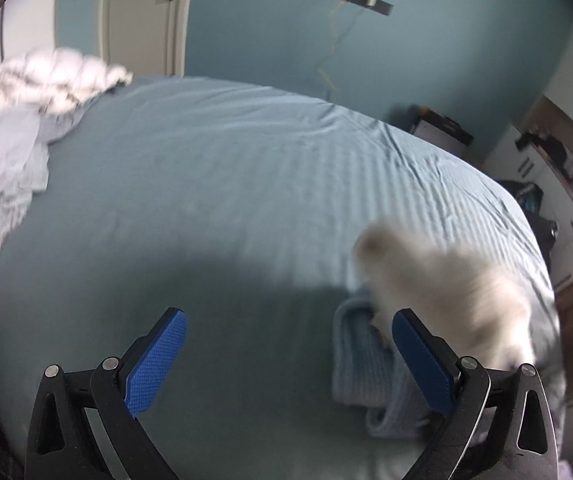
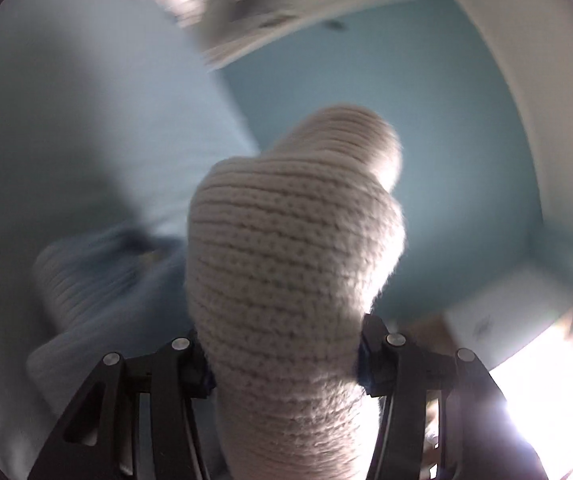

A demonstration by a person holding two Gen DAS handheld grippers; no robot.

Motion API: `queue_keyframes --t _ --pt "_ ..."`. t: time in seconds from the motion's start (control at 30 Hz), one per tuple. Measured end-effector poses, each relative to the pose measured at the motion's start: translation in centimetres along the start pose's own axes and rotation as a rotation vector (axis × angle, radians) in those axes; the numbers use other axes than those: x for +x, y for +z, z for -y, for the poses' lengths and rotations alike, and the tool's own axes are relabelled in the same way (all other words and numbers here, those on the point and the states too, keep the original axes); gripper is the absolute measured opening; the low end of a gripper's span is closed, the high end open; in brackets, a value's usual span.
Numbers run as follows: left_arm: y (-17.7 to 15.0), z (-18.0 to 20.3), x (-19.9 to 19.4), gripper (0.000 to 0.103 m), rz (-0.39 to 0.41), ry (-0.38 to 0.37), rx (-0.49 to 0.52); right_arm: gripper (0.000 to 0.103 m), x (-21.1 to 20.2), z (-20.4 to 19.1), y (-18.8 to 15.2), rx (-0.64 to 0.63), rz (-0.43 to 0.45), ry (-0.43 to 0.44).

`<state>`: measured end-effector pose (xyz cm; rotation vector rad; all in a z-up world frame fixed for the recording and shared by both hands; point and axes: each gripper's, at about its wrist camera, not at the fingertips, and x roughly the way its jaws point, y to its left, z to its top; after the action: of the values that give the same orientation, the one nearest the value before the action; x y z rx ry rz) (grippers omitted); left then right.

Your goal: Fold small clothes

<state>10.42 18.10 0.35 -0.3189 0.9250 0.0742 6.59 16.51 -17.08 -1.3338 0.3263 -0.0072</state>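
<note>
Left gripper (image 1: 288,354), black-armed with blue textured pads, spread wide above the light blue striped bedsheet (image 1: 214,184), nothing between its fingers. Right-hand pad (image 1: 420,364) of that gripper overlapping a folded pale blue ribbed knit garment (image 1: 360,364), which lies flat on the bedsheet toward its near right part, inside a broad shadow. Whether pad and garment touch: cannot tell.

Cream-white chunky knit sock (image 2: 286,264), clamped between the black fingers of the right gripper (image 2: 286,364), jaws closed tight against its lower part. Sock standing up from the grip, rounded end topmost, filling the middle of the right wrist view and raised off the bedsheet (image 2: 66,120). Same sock (image 1: 442,280) seen from the left wrist as a blurred pale shape, just beyond and to the right of the pale blue garment, near the bedsheet's right edge. Pale blue garment (image 2: 102,280) also visible in the right wrist view, blurred, lower left of the sock, lying on the bedsheet.

Crumpled white and pale lilac bedding (image 1: 18,120) heaped at the far left corner of the bedsheet, well apart from both garments. Teal wall (image 1: 270,28) behind the bedsheet, a cream door (image 1: 142,16) at the wall's left. Right wrist view heavily smeared by motion; background details there too blurred to tell.
</note>
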Motion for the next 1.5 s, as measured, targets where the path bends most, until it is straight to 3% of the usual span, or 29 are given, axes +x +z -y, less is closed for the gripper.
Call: queue_keyframes --t 0.1,0.23,0.27,0.33,0.37,0.4,0.47,0.53,0.63,0.77,0.87,0.93,1.0,1.07,1.13,1.17,1.23,1.33,1.43,1.5 --pt "-0.4 0.7 0.4 0.103 -0.015 0.01 0.055 0.05 -0.4 -5.2 -1.1 -0.15 0.042 -0.085" --pt "-0.6 1.5 0.7 0.103 -0.031 -0.029 0.081 0.053 -1.3 -6.1 -1.7 -0.181 0.053 -0.128" --pt "-0.8 1.8 0.8 0.103 -0.037 -0.04 0.079 0.058 -1.3 -5.7 -1.7 -0.197 0.037 -0.102" --pt "-1.0 2.3 0.8 0.103 -0.042 -0.048 0.08 0.067 -3.0 -4.1 -1.2 -0.213 -0.01 0.03" --pt "-1.2 2.6 1.0 0.103 -0.043 -0.046 0.084 0.082 -3.9 -2.5 -1.1 -0.172 -0.024 0.144" --pt "-1.4 3.0 1.0 0.103 -0.041 -0.044 0.088 0.09 -4.9 -0.6 -1.3 -0.112 -0.025 0.266" --pt "-1.8 3.8 1.3 0.103 -0.04 -0.046 0.101 0.093 -7.5 3.3 -2.3 0.039 0.006 0.422" --pt "-2.1 4.8 1.7 0.103 -0.041 -0.046 0.126 0.093 -8.5 6.2 -3.8 0.162 0.003 0.466" --pt "-3.0 7.0 2.6 0.103 -0.021 -0.005 0.198 0.093 -7.8 10.8 -7.4 0.419 -0.072 0.542" --pt "-4.7 9.5 3.9 0.103 0.054 0.129 0.308 0.093 -3.5 16.7 -12.3 0.866 -0.201 0.688" --pt "-6.0 10.3 6.0 0.103 -0.019 0.253 0.403 0.093 0.2 17.1 -15.4 1.051 -0.36 0.716" --pt "-7.1 10.6 7.1 0.103 -0.04 0.301 0.473 0.093 3.5 15.8 -16.2 1.103 -0.498 0.741" --pt "-7.5 10.2 7.1 0.103 -0.031 0.299 0.453 0.093 4.8 14.5 -16.7 1.183 -0.538 0.815" --pt "-7.5 10.1 7.1 0.103 -0.043 0.272 0.438 0.102 4.7 13.5 -16.8 1.189 -0.569 0.781" --pt "-7.6 10.1 7.5 0.103 -0.068 0.239 0.44 0.101 4.6 11.8 -17.2 1.135 -0.58 0.721" --pt "-7.7 10.2 7.8 0.103 -0.081 0.226 0.441 0.101 4.5 11.0 -17.3 1.133 -0.584 0.716" --pt "-7.9 10.2 8.1 0.103 -0.087 0.224 0.441 0.101 4.7 10.2 -19.1 1.245 -0.558 0.77" --pt "-7.9 9.9 8.2 0.103 -0.097 0.199 0.42 0.101 6.7 11.8 -20.9 1.347 -0.558 0.872" --pt "-7.5 9.3 8.3 0.103 -0.103 0.19 0.396 0.102 7.3 13.7 -20.6 1.402 -0.611 0.992" --pt "-7.3 8.9 8.4 0.103 -0.108 0.176 0.367 0.102 7.2 16.3 -20.5 1.41 -0.592 0.947"
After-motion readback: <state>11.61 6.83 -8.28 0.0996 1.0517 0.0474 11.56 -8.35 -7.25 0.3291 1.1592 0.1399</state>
